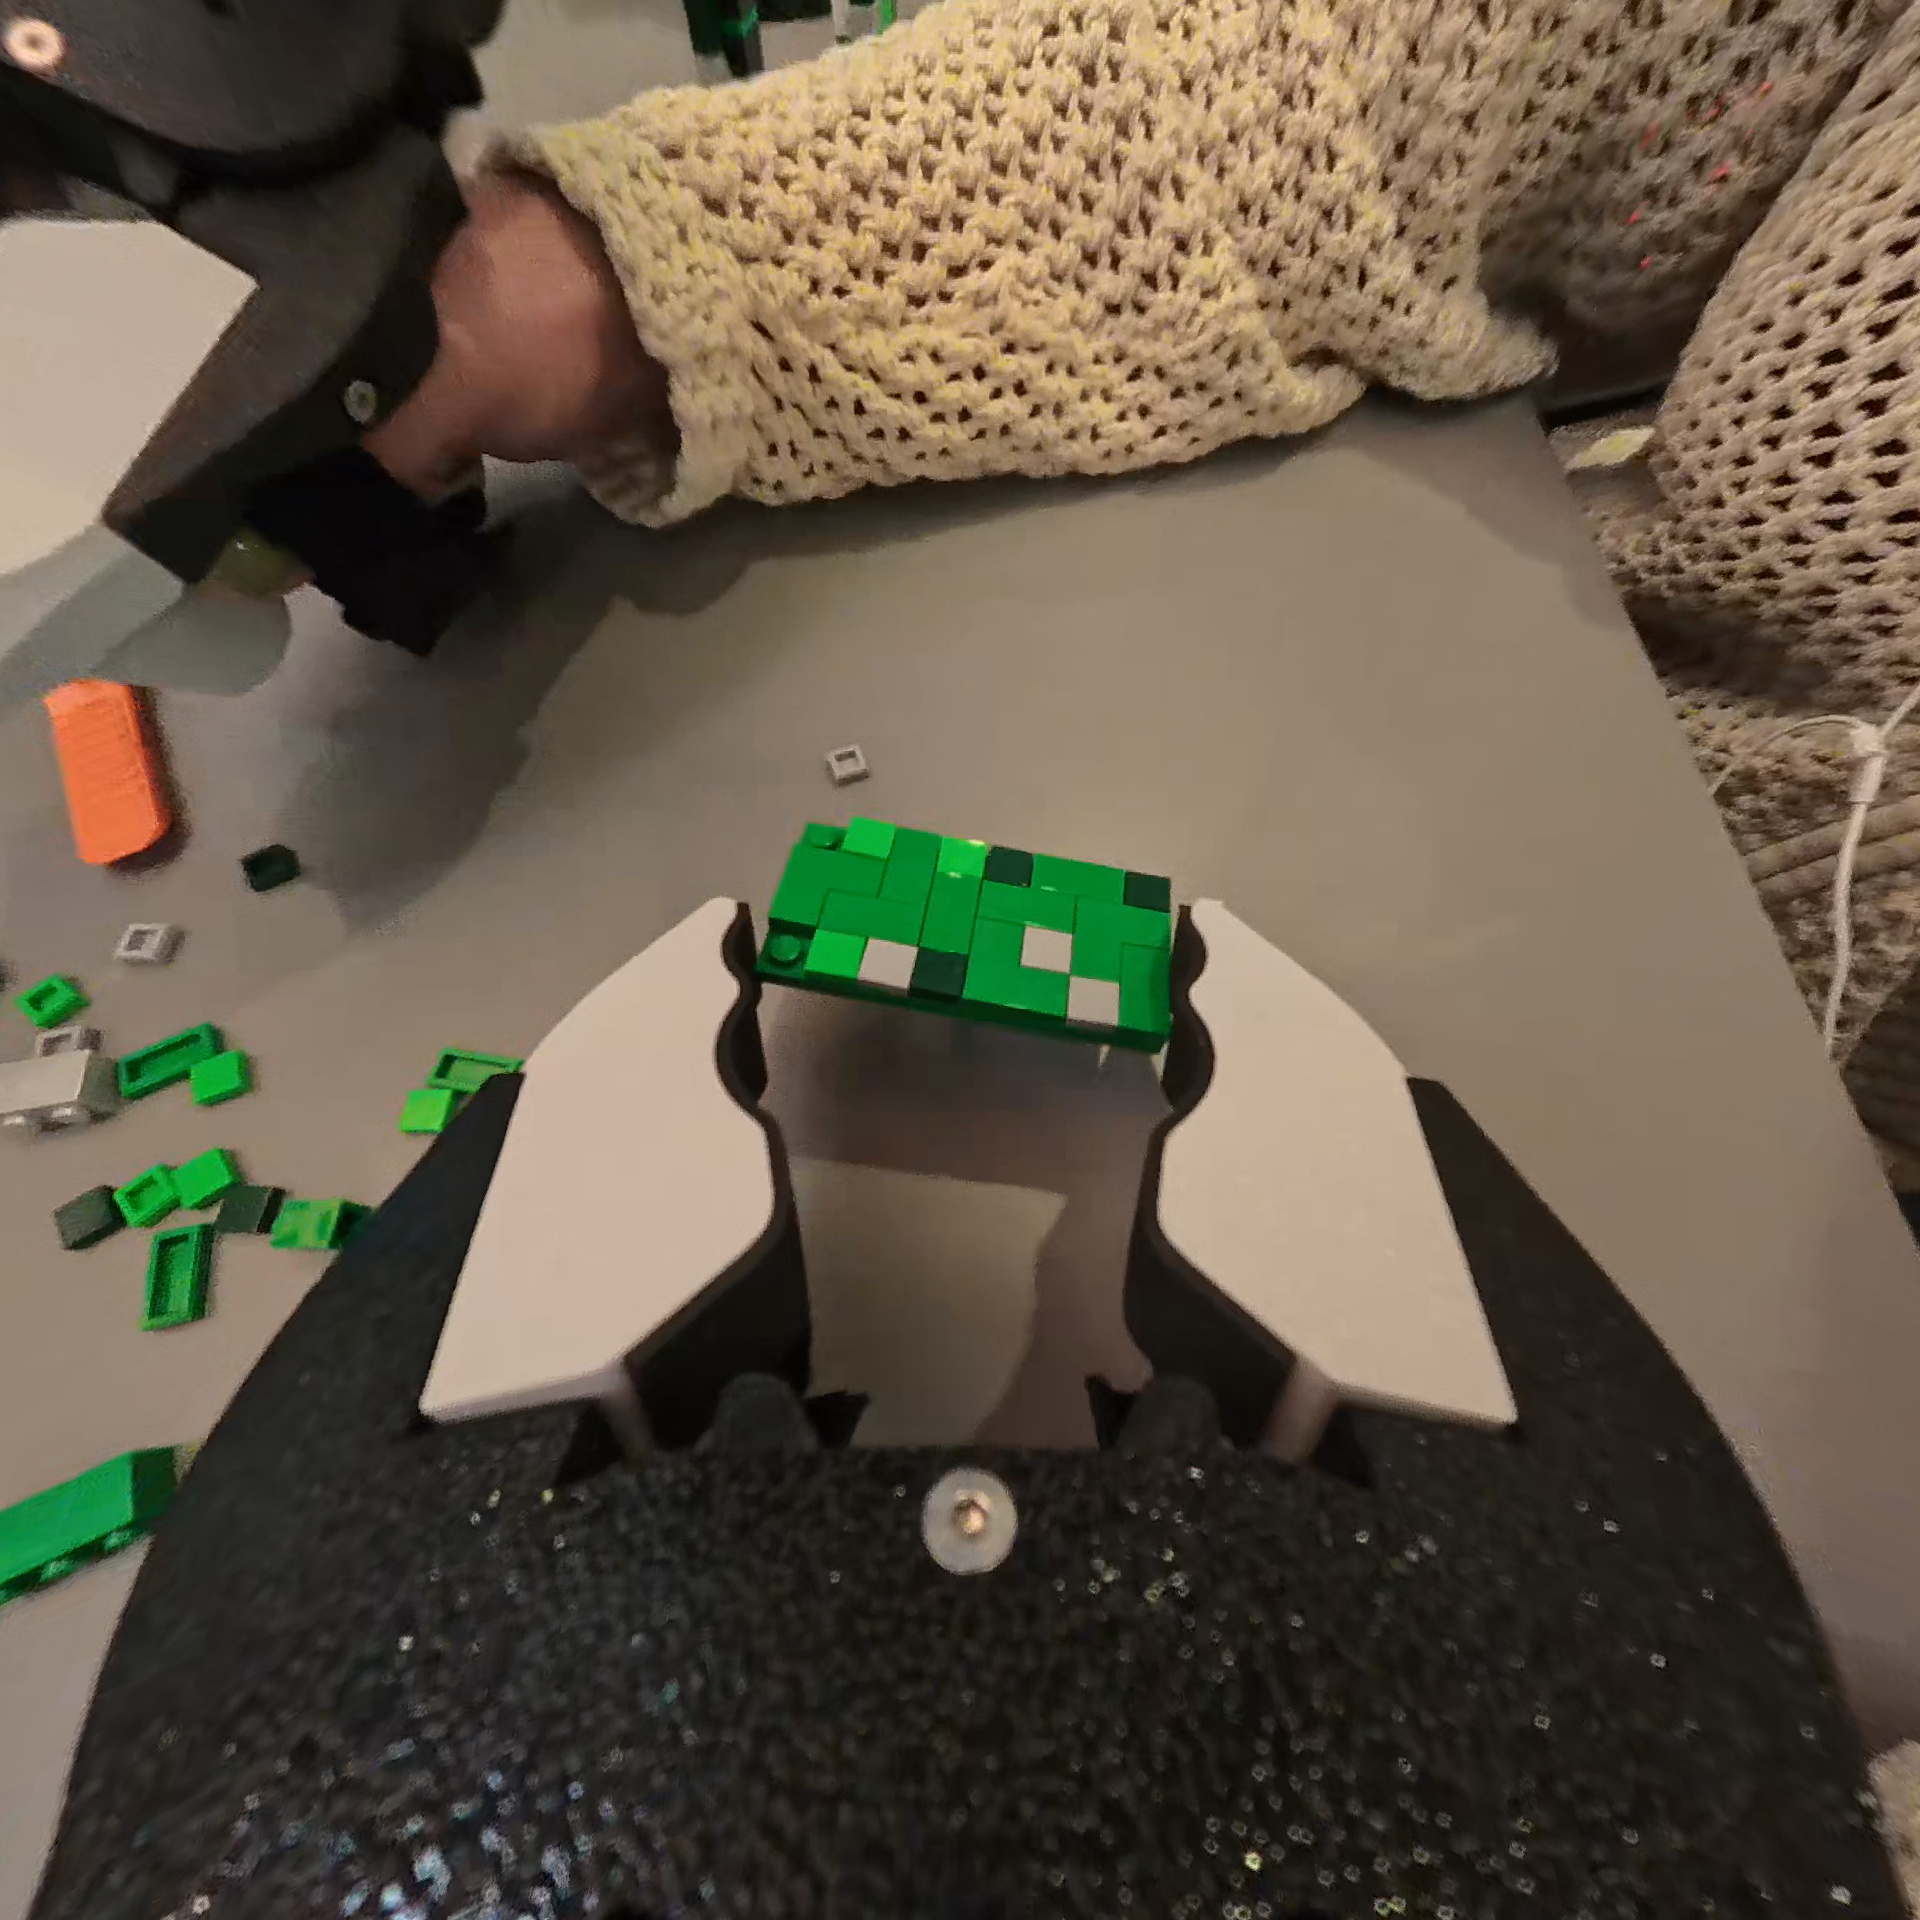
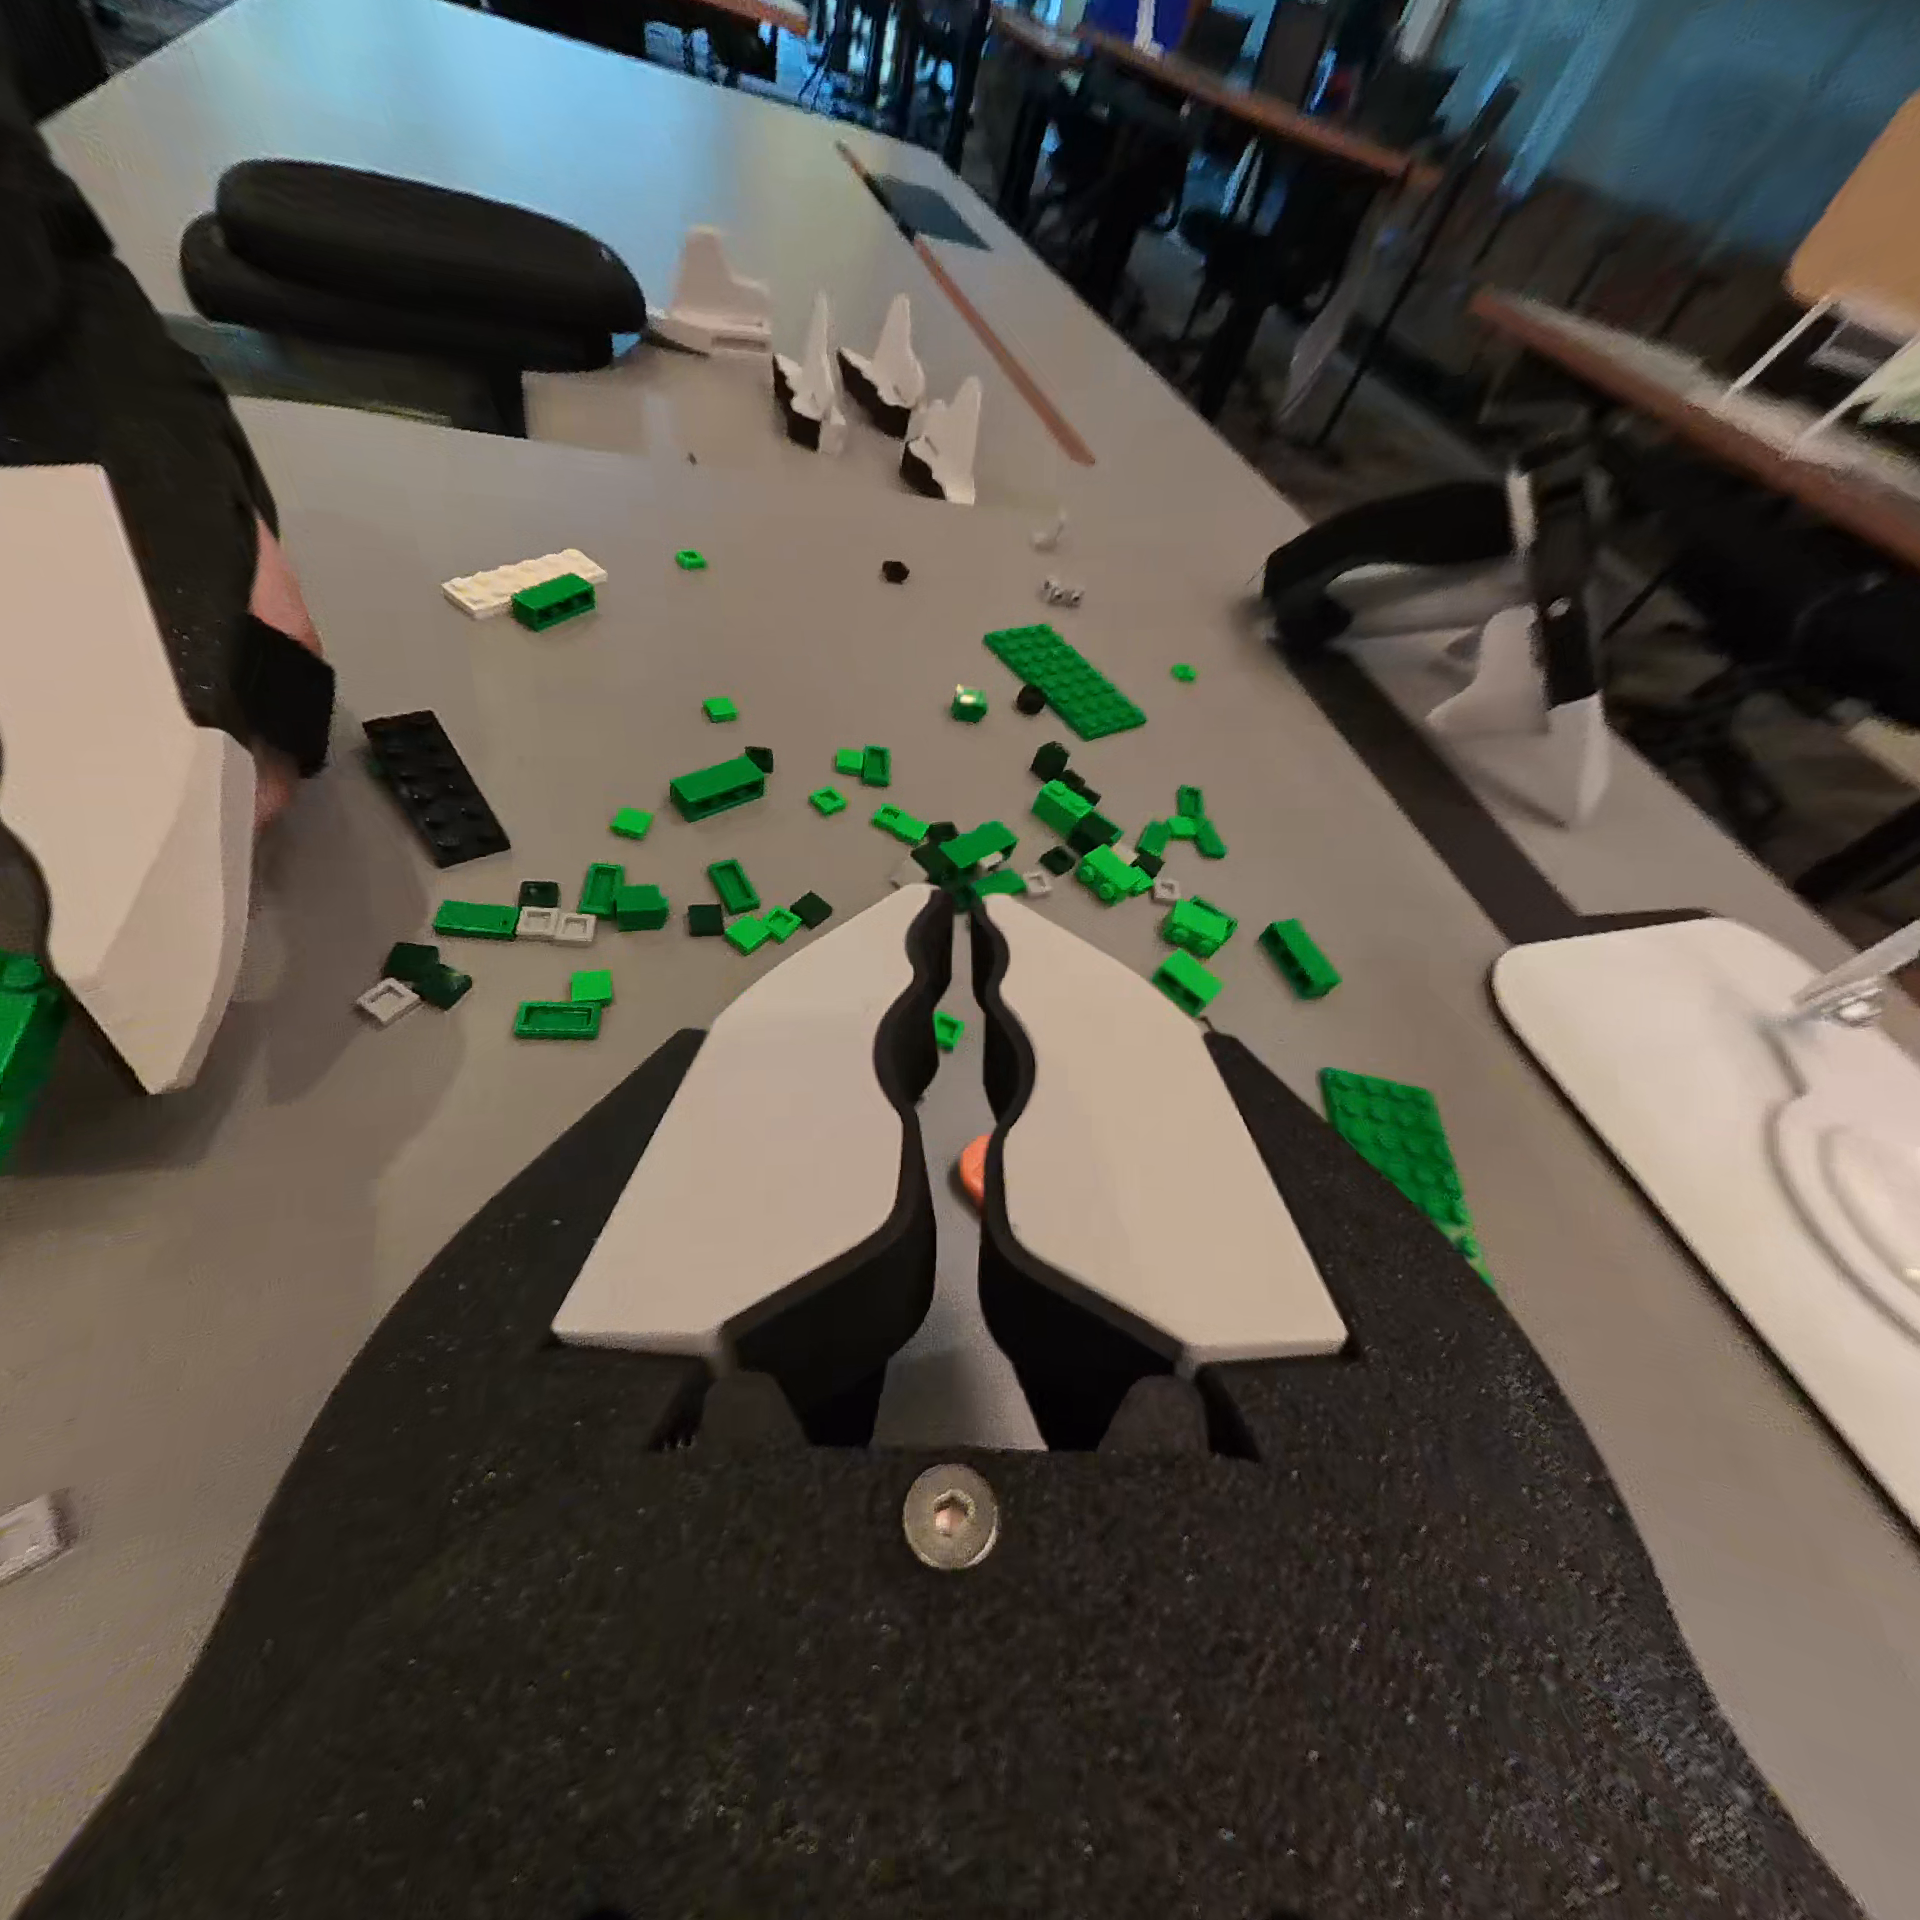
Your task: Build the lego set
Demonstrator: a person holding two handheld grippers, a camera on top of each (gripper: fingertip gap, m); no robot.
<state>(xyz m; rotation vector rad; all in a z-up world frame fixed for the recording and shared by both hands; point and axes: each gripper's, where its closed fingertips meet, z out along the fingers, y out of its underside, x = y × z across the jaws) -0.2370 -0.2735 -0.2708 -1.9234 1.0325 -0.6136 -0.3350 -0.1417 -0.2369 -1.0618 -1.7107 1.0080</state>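
Left gripper [image 1: 966, 956] pinching green tiled plate [image 1: 966, 930] by both short edges, plate lifted off grey table [image 1: 1299, 675]. Right gripper [image 2: 964, 914] fingers nearly pressed together, nothing between, tips at loose brick pile [image 2: 987, 831] beyond plate's left side; orange piece [image 1: 104, 769] there too.
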